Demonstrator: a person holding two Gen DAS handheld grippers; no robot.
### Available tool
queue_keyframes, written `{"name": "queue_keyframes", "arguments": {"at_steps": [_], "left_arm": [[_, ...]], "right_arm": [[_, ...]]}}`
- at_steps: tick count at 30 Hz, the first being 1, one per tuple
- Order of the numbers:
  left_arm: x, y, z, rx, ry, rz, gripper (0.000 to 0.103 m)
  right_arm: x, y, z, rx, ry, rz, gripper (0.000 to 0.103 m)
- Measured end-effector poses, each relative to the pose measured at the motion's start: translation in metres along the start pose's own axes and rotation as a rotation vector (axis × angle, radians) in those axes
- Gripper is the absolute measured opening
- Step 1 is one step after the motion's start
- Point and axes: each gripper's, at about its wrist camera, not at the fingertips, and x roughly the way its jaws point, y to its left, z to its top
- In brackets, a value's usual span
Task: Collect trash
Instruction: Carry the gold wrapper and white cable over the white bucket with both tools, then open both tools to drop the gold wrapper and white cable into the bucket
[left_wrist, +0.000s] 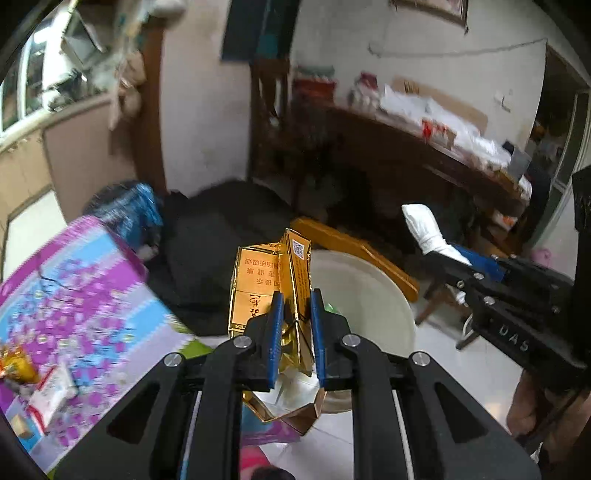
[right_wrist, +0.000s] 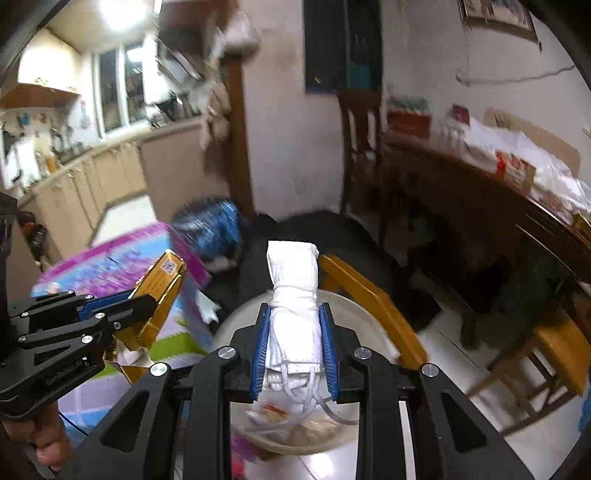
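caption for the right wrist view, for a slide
Right gripper clamps a rolled white mask above a white bin, while the left gripper carries a gold carton.

Both handheld units are matte black, with cut-out linkage arms pinned by round silver screws. The left tool (left_wrist: 297, 325) and right tool (right_wrist: 294, 347) carry ribbed blue pads (right_wrist: 258, 354). Pale lettering marks their sides.

Not much we can actually read here. The black body of the right gripper (left_wrist: 436, 236) says "DAS" in raised letters, and the left gripper (right_wrist: 147, 314) has "GenRobot.AI" on its side. The gold carton (left_wrist: 273, 280) has a QR code plus printed Chinese characters, upside down and too small for us to make out.
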Motion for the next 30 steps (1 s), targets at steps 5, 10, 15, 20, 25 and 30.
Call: {"name": "queue_keyframes", "arguments": {"at_steps": [5, 10, 15, 20, 25, 30], "left_arm": [[0.046, -0.007, 0.005, -0.024, 0.098, -0.019, 0.013], [0.073, -0.011, 0.005, -0.041, 0.145, -0.009, 0.013], [0.093, -0.005, 0.003, -0.056, 0.177, 0.007, 0.013], [0.103, -0.008, 0.006, -0.062, 0.191, 0.009, 0.014], [0.106, -0.006, 0.008, -0.067, 0.193, 0.016, 0.016], [0.110, -0.008, 0.006, -0.055, 0.208, 0.029, 0.021]], "right_arm": [[0.053, -0.032, -0.001, 0.052, 0.138, 0.023, 0.027], [0.092, -0.060, -0.023, 0.094, 0.210, 0.028, 0.027], [0.108, -0.055, -0.035, 0.094, 0.225, 0.031, 0.027], [0.119, -0.047, -0.036, 0.088, 0.229, 0.035, 0.027], [0.122, -0.043, -0.035, 0.087, 0.231, 0.036, 0.027], [0.123, -0.048, -0.036, 0.103, 0.221, 0.037, 0.028]]}}
